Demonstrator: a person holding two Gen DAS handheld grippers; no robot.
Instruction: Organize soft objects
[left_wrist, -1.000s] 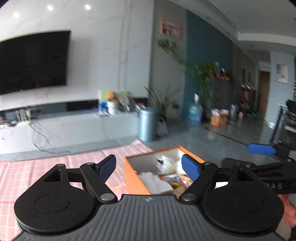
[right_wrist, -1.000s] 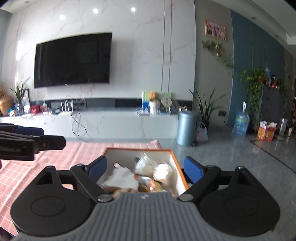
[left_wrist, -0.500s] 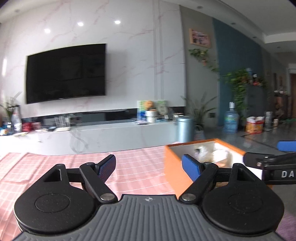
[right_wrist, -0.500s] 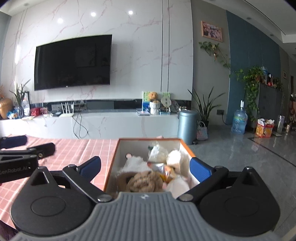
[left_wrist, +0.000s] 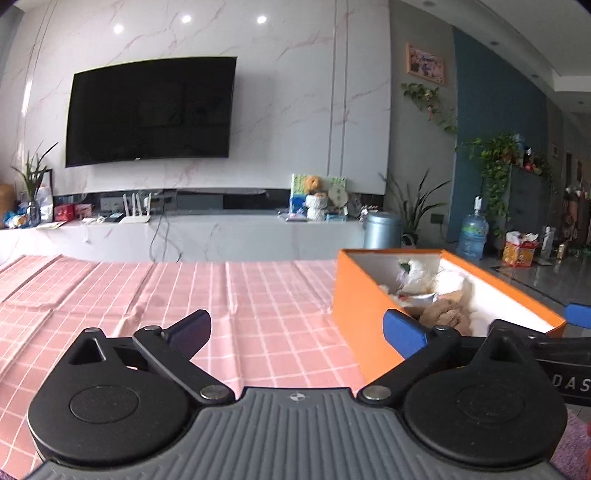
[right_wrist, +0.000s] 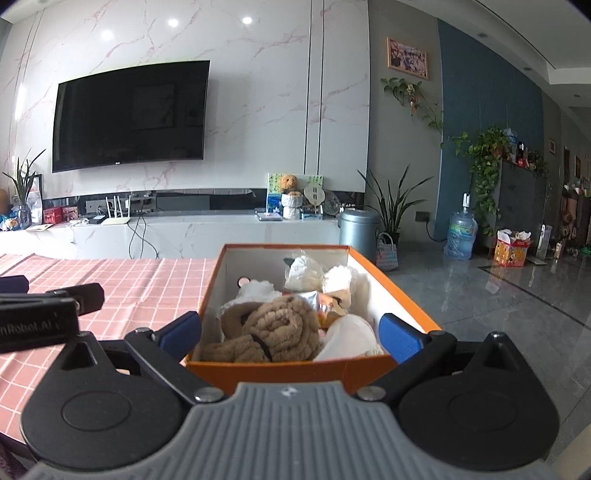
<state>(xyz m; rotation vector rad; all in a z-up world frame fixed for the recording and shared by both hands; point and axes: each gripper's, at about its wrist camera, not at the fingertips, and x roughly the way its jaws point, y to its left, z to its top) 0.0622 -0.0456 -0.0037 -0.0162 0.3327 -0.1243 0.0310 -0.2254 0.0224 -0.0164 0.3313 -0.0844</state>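
An orange box (right_wrist: 288, 369) with white inner walls stands on the pink chequered tablecloth (right_wrist: 129, 288) near the table's right end. A brown plush toy (right_wrist: 273, 328) lies at its near end, with white soft items (right_wrist: 314, 273) behind it. My right gripper (right_wrist: 291, 332) is open just before the box's near wall, its fingers on either side of the plush and touching nothing. My left gripper (left_wrist: 295, 325) hovers over the cloth left of the box (left_wrist: 358, 314). Its jaws are opening with nothing held. In its view the brown plush (left_wrist: 447, 314) shows over the rim.
The cloth (left_wrist: 184, 295) stretches bare to the left of the box. Beyond the table stand a marble TV console (left_wrist: 221, 236) and a grey bin (right_wrist: 358, 229). A water bottle (right_wrist: 460, 236) and plants are there too. Grey floor (right_wrist: 498, 295) lies right of the box.
Both grippers have sunk lower. The left view swung left, so the box now sits at its right. The right gripper came closer to the box, and both pairs of jaws spread wider.
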